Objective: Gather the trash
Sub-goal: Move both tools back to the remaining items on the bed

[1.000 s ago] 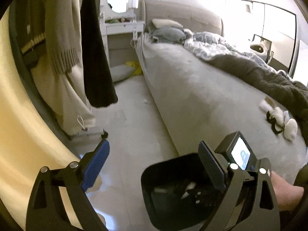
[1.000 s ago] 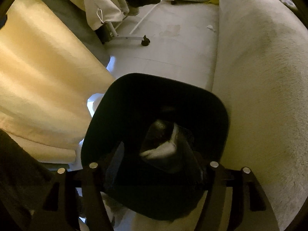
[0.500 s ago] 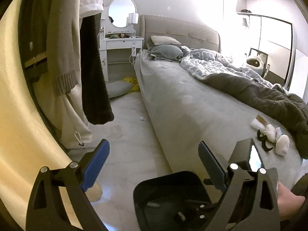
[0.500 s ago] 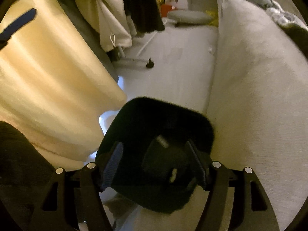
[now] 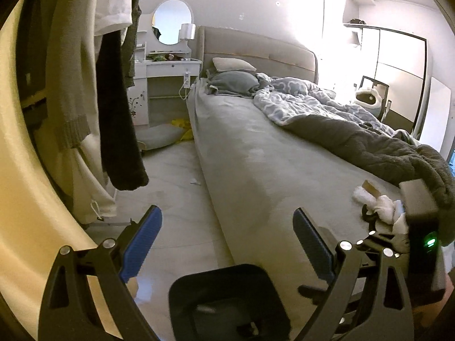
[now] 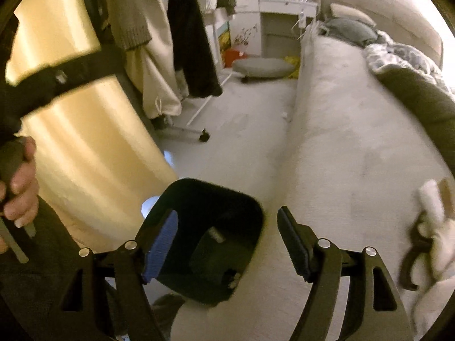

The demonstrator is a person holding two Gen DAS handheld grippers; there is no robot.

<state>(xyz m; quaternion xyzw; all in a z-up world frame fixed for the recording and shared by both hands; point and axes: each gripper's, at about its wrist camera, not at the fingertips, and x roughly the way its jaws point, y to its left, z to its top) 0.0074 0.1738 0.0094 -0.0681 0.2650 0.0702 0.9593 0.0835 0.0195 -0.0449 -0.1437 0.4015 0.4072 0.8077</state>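
A black trash bin (image 6: 210, 236) stands on the floor beside the bed, with dark and pale scraps lying inside; its rim (image 5: 224, 272) also shows at the bottom of the left wrist view. My right gripper (image 6: 227, 236) hovers above the bin, its jaws opening with nothing between them. My left gripper (image 5: 227, 241) is wide open and holds nothing, above the bed's near edge. White crumpled tissues with a brown card and a black curved item (image 5: 375, 204) lie on the grey sheet to the right; the same trash pile (image 6: 429, 221) appears blurred at the right edge.
A grey bed (image 5: 256, 153) with a dark blanket (image 5: 369, 147) fills the right. Hanging clothes (image 5: 113, 113) on a wheeled rack (image 6: 196, 133) and a yellow curtain (image 6: 79, 130) line the left. A small white scrap (image 5: 195, 182) lies on the floor. A white vanity (image 5: 167, 68) stands at the back.
The right gripper rose out of the bin and its jaws spread apart, leaving the dark scrap inside. The left gripper lifted and tilted up, so the bin dropped lower in its view.
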